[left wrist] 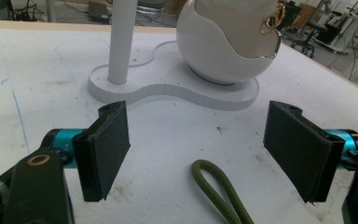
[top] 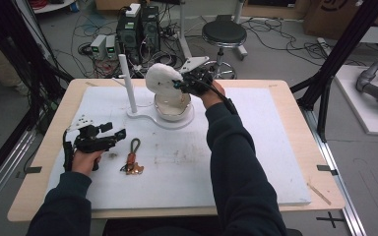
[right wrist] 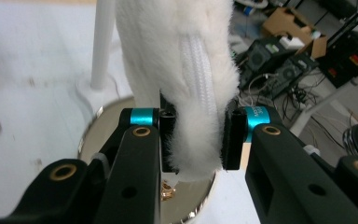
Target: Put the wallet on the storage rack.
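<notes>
Post (top: 127, 83) left of bowl (top: 173, 109) on shared base (top: 150, 119), cord loop (top: 135, 146) in front

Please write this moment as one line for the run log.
right tool: shut on white furry pouch, above bowl | left tool: open, low over mat, green cord loop between its jaws | stand post: upright

The high view looks down over the table (top: 275, 105); both gripper views sit low, close to the white bowl (left wrist: 223, 56), which all three views share.
</notes>
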A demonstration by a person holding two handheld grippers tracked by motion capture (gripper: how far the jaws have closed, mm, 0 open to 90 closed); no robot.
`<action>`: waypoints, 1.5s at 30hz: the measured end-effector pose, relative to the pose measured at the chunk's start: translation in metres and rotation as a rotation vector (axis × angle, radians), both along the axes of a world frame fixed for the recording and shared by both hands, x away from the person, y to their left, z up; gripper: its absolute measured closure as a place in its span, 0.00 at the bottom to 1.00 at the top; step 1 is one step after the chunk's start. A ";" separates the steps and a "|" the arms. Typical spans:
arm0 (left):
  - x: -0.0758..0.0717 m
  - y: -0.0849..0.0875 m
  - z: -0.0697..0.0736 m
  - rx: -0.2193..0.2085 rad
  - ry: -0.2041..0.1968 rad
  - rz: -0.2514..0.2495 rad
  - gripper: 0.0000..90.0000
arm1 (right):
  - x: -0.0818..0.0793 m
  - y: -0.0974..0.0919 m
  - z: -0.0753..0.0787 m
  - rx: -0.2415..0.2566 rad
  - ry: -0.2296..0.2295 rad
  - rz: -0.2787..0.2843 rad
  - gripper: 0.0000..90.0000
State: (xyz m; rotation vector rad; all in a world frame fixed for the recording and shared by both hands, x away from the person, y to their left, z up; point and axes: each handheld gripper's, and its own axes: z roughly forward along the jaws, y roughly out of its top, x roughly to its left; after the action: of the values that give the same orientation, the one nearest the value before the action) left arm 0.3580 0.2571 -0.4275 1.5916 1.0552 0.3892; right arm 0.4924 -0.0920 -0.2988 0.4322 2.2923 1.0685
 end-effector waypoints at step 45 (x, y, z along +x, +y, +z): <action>0.000 -0.002 -0.001 0.000 0.028 -0.014 0.25 | -0.001 0.002 -0.049 -0.208 0.054 -0.054 0.52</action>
State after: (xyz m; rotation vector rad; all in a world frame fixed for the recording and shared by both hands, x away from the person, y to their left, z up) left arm 0.3584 0.2550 -0.4288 1.6073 1.0643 0.3583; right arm 0.4914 -0.0898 -0.3478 0.4405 2.3948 0.7911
